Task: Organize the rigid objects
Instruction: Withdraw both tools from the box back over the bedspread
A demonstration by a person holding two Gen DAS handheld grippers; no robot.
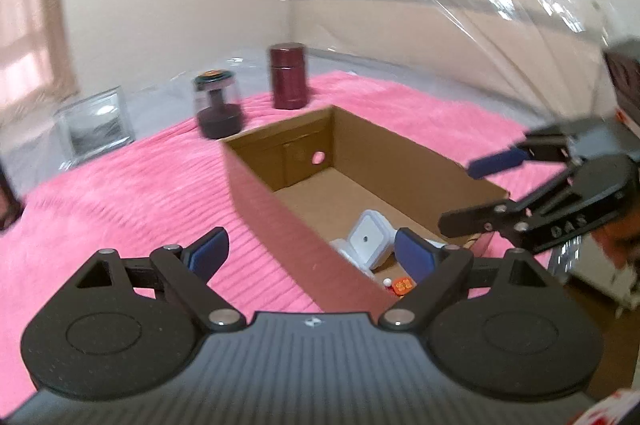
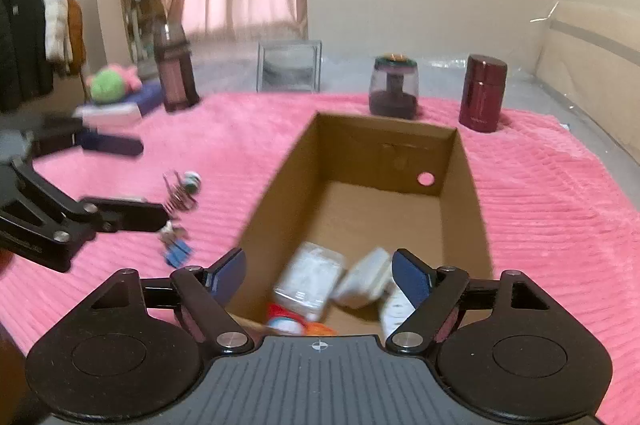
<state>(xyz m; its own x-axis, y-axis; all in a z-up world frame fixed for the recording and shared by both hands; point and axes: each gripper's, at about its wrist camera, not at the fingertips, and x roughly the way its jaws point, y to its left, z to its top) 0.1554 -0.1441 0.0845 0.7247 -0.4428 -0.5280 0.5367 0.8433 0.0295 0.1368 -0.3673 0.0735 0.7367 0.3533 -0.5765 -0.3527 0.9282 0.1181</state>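
Observation:
An open cardboard box [image 1: 280,209] [image 2: 276,193] sits on a pink blanket [image 1: 120,209]. Inside at its near end lie a white square container [image 1: 366,241], a blurred white packet [image 2: 312,281], another white piece [image 2: 368,277] and small orange bits [image 1: 402,285]. My left gripper [image 1: 312,255] is open and empty, straddling the box's left wall. In the right wrist view the left gripper [image 2: 140,181] hangs over the blanket left of the box. My right gripper [image 2: 320,275] is open above the box's near end, nothing between its pads; the right gripper [image 1: 476,191] shows over the box's right wall.
Beyond the box stand a maroon canister [image 2: 482,93], a clear-domed jar on a dark base [image 2: 394,89], a glass cube [image 2: 289,65] and a tall tinted bottle [image 2: 174,69]. Keys with a blue tag [image 2: 176,249] and a small wire toy [image 2: 184,189] lie left of the box.

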